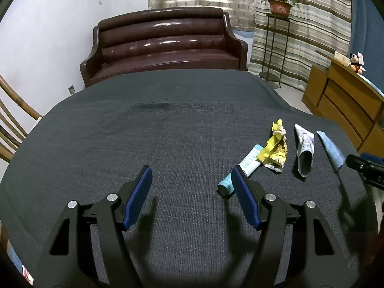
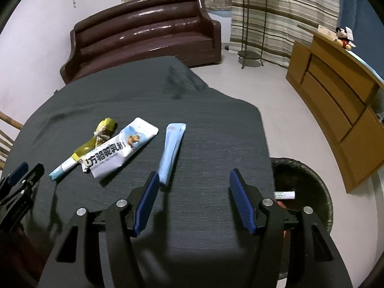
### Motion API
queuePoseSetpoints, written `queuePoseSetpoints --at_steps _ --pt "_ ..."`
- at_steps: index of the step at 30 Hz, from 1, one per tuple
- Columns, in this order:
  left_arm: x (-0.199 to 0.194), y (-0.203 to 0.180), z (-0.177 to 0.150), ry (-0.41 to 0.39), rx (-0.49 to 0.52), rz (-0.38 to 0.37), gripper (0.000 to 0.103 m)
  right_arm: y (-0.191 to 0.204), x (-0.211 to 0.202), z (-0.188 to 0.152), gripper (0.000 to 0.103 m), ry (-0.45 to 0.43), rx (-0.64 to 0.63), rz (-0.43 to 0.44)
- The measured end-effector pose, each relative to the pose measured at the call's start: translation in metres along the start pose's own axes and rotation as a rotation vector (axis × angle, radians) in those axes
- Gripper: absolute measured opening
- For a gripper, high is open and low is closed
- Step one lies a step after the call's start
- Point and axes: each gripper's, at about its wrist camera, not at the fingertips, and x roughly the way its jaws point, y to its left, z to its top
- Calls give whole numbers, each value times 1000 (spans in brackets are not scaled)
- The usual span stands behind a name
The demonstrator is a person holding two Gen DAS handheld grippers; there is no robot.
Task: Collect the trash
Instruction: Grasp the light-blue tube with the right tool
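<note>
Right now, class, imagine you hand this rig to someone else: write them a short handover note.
Left tool: open, empty, over the table.
Right tool: open, empty, near the blue sachet.
On the grey cloth: blue sachet, white wrapper, yellow wrapper, pale blue tube.
Done: some trash already lies in the bin beside the table.
Left: all four pieces to bin.

Room light dim and cool; I read an overhead source from glare streaks on the sofa point(image 1: 165, 40) and soft double shadows under each gripper on the table point(image 1: 168, 124). Strong fisheye bending, black vignette at corners. Light blue sachet point(image 2: 171, 151) slightly smeared in right wrist view; left wrist view sharp.
</note>
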Motion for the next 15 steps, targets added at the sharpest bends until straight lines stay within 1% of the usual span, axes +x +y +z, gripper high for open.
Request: queuePoseSetpoints --at_steps 5,11,13,14,15 --pt "1 0 1 -1 1 1 67 2 -6 3 60 -17 -4 2" --pt "5 -4 6 -3 11 0 67 6 3 8 60 -27 -9 12" --pt "5 -6 8 -5 13 0 67 10 10 11 57 -21 -14 18" --pt "6 -7 9 -6 15 -1 67 12 15 13 52 -13 -16 22" --pt "7 -8 10 -6 17 -1 67 14 19 15 51 -9 -17 26"
